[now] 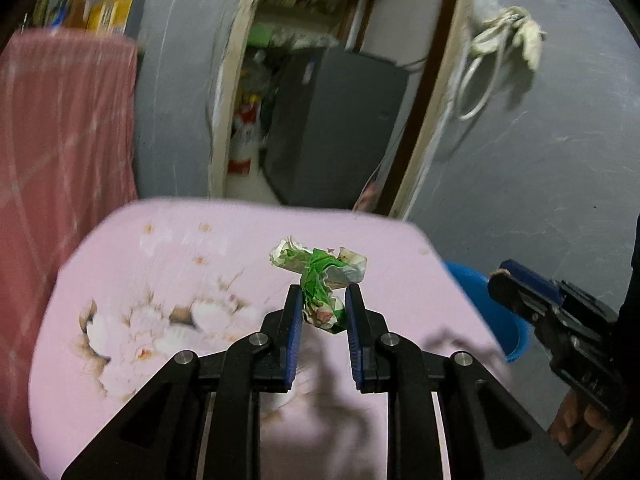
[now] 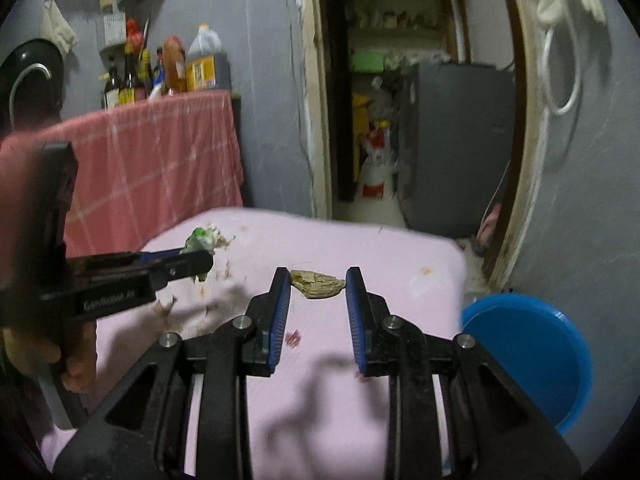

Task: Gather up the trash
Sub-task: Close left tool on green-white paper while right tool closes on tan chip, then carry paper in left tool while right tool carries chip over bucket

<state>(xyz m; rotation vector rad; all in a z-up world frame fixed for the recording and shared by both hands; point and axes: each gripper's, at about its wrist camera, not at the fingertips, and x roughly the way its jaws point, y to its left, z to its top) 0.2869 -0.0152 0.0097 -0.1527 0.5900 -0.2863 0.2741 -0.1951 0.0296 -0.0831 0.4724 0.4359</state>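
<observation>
My left gripper is shut on a crumpled green and white wrapper and holds it above the pink flowered table. The right wrist view shows the left gripper from the side with the wrapper in its tips. My right gripper is shut on a tan, ridged scrap above the table; it also shows at the right of the left wrist view. A blue bin stands on the floor at the table's right.
A counter with a red checked cloth and bottles stands behind the table on the left. An open doorway behind the table shows a grey cabinet. Grey wall is at the right.
</observation>
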